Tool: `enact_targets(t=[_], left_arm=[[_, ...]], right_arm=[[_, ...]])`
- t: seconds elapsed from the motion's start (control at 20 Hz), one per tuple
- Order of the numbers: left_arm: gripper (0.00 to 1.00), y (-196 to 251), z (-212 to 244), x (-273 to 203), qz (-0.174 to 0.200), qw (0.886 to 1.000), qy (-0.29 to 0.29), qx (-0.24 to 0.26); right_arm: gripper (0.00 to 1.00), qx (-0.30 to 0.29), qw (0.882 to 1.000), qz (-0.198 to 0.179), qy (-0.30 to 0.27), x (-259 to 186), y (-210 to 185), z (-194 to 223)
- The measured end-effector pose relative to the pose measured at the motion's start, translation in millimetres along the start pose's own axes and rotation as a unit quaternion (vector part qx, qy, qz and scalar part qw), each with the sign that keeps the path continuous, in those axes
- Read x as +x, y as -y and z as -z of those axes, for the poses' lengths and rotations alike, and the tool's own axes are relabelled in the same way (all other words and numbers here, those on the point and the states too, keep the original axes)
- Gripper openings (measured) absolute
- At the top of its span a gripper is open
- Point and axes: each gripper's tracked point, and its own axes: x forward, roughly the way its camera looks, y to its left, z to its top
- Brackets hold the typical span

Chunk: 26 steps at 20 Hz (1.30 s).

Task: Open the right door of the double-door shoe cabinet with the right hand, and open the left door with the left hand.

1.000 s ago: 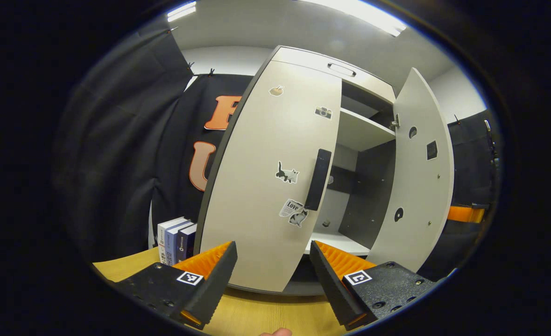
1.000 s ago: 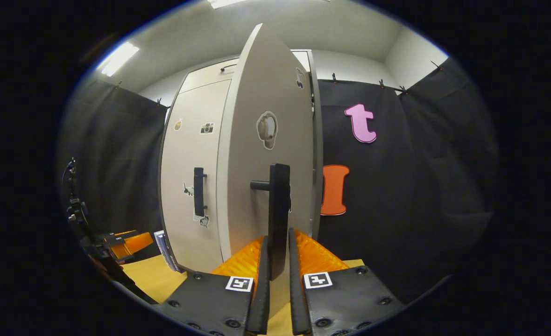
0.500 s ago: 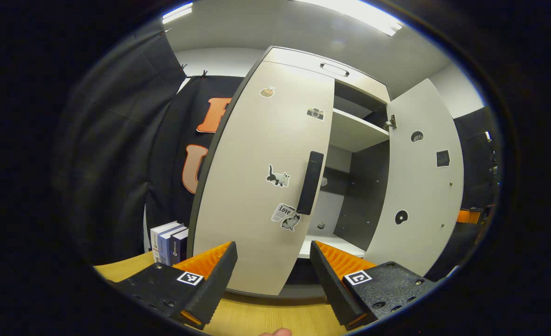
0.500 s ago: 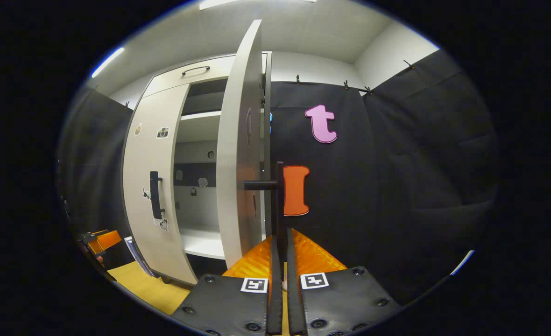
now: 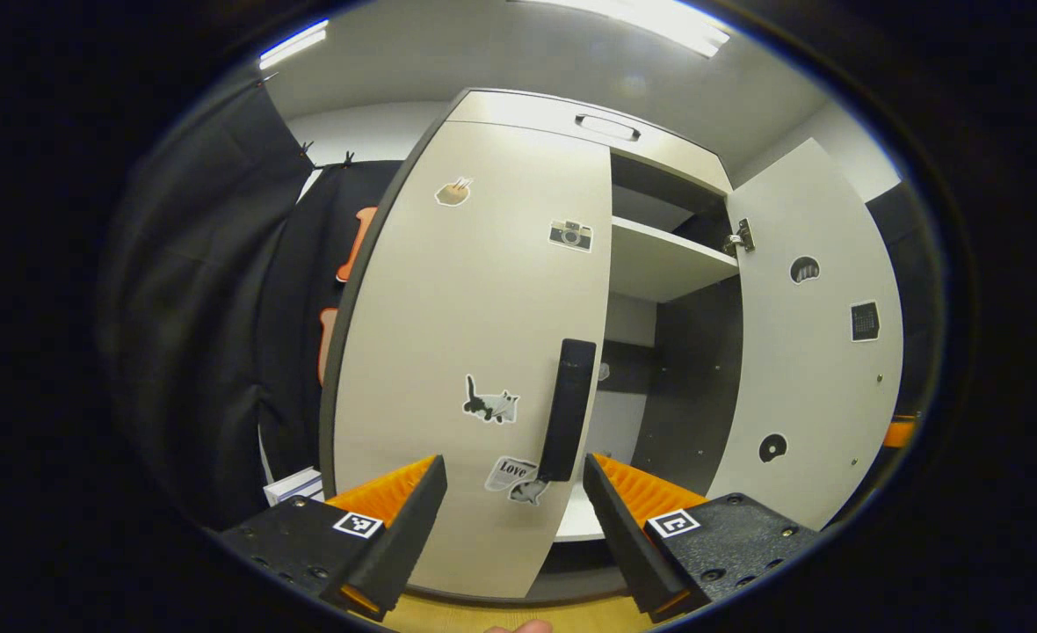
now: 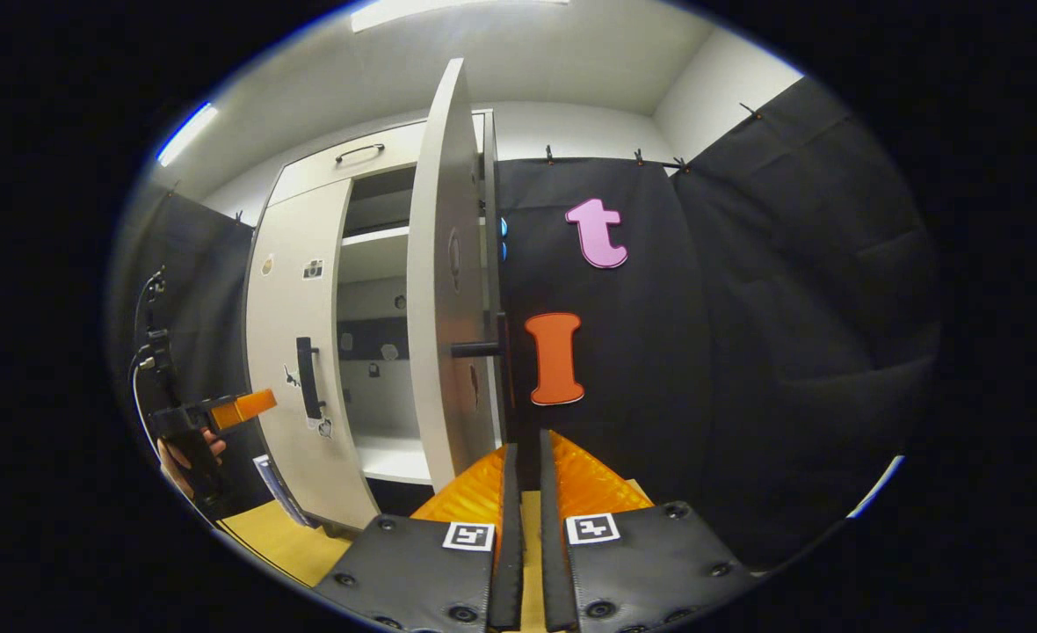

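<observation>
Two stickers (image 5: 491,407) flank the left door's handle (image 5: 568,410).

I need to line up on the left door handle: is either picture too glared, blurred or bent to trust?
Left gripper view: the left door handle is sharp and evenly lit between the open fingers of the left gripper; ceiling light glare stays up top; fisheye bows the left door. Right gripper view: sharp too, the right door shows nearly edge-on, and the right gripper has its fingers close together.
</observation>
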Motion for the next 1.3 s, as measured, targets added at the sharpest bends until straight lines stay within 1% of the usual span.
enact_targets(t=[0.05, 0.1, 0.15, 0.2, 0.25, 0.3, 0.35, 0.4, 0.45, 0.5, 0.55, 0.65, 0.7, 0.75, 0.8, 0.85, 0.9, 0.95, 1.0, 1.05, 1.1, 1.2, 1.25, 1.3], left_arm=[[0.94, 4.0, -2.3, 10.9, 0.005, 1.000, 0.001, 0.006], [0.96, 8.2, -5.6, 19.2, 0.007, 1.000, 0.003, 0.014], [0.92, 12.0, -8.9, 28.0, 0.009, 1.000, 0.009, 0.022], [0.94, 16.1, -12.7, 34.6, 0.011, 0.999, 0.015, 0.032], [0.96, 19.2, -14.4, 41.2, 0.010, 0.999, 0.019, 0.040], [0.94, 22.6, -15.5, 46.7, 0.010, 0.999, 0.020, 0.045], [0.94, 26.8, -16.5, 52.3, 0.011, 0.999, 0.021, 0.048], [0.96, 30.6, -16.8, 57.0, 0.013, 0.998, 0.021, 0.050], [0.94, 31.2, -16.3, 61.5, 0.010, 0.998, 0.021, 0.053], [0.94, 28.9, -16.2, 66.1, 0.000, 0.998, 0.022, 0.057], [0.94, 25.5, -16.2, 69.9, -0.011, 0.998, 0.023, 0.061], [0.94, 21.9, -16.3, 78.1, -0.024, 0.997, 0.027, 0.069], [0.91, 19.5, -16.2, 82.0, -0.029, 0.997, 0.027, 0.073], [0.93, 15.0, -16.2, 85.1, -0.037, 0.996, 0.027, 0.075], [0.93, 11.2, -16.5, 87.3, -0.041, 0.996, 0.027, 0.073], [0.90, 13.8, -16.4, 89.5, -0.035, 0.997, 0.028, 0.064], [0.89, 15.4, -14.5, 91.1, -0.030, 0.998, 0.026, 0.058], [0.84, 15.5, -12.4, 93.9, -0.027, 0.998, 0.022, 0.054], [0.83, 16.0, -11.6, 93.3, -0.031, 0.998, 0.019, 0.053], [0.79, 17.3, -11.6, 94.8, -0.029, 0.998, 0.020, 0.059], [0.78, 17.3, -11.8, 94.6, -0.029, 0.997, 0.020, 0.064], [0.74, 24.7, -11.3, 96.9, -0.016, 0.997, 0.018, 0.067], [0.63, 39.5, -8.5, 97.0, 0.016, 0.998, 0.011, 0.061], [0.46, 35.4, -6.2, 95.9, 0.010, 0.998, 0.006, 0.065]], right_arm=[[0.17, -0.002, 1.000, 0.015, 0.001, -6.0, 10.3, 1.3], [0.17, 0.000, 0.999, 0.032, 0.001, -13.8, 20.8, 3.1], [0.17, 0.005, 0.999, 0.041, -0.002, -17.6, 27.4, 6.4], [0.20, 0.013, 0.998, 0.053, -0.009, -22.9, 34.4, 12.1], [0.34, 0.018, 0.997, 0.067, -0.018, -29.6, 43.3, 18.3], [0.53, 0.026, 0.997, 0.068, -0.023, -34.3, 46.3, 21.8], [0.63, 0.032, 0.997, 0.062, -0.024, -39.2, 45.8, 25.1], [0.72, 0.038, 0.997, 0.061, -0.024, -46.2, 47.2, 28.6], [0.82, 0.045, 0.997, 0.056, -0.023, -44.2, 48.4, 29.2], [0.92, 0.049, 0.997, 0.051, -0.021, -51.8, 45.0, 31.1], [0.98, 0.047, 0.998, 0.045, -0.016, -54.7, 43.3, 31.2], [0.98, 0.034, 0.998, 0.041, -0.014, -63.6, 44.2, 34.1], [0.98, 0.023, 0.999, 0.043, -0.016, -64.0, 44.1, 35.5], [0.98, 0.014, 0.999, 0.044, -0.019, -65.8, 43.5, 37.6], [0.98, 0.006, 0.999, 0.043, -0.023, -66.7, 41.7, 39.8], [0.98, 0.002, 0.999, 0.039, -0.026, -68.2, 38.9, 41.2], [0.98, 0.000, 0.999, 0.034, -0.026, -68.2, 35.2, 40.0], [0.98, -0.001, 0.999, 0.031, -0.026, -68.9, 32.6, 39.5], [0.99, -0.002, 0.999, 0.029, -0.025, -68.3, 30.8, 38.2], [0.99, -0.003, 0.999, 0.026, -0.024, -68.6, 29.3, 37.7], [0.99, -0.002, 0.999, 0.024, -0.023, -68.1, 28.1, 38.2], [0.98, -0.001, 1.000, 0.018, -0.024, -67.1, 25.1, 38.8], [0.98, 0.000, 1.000, 0.017, -0.025, -67.3, 25.0, 38.9], [0.99, 0.001, 1.000, 0.016, -0.025, -67.3, 25.3, 39.9]])
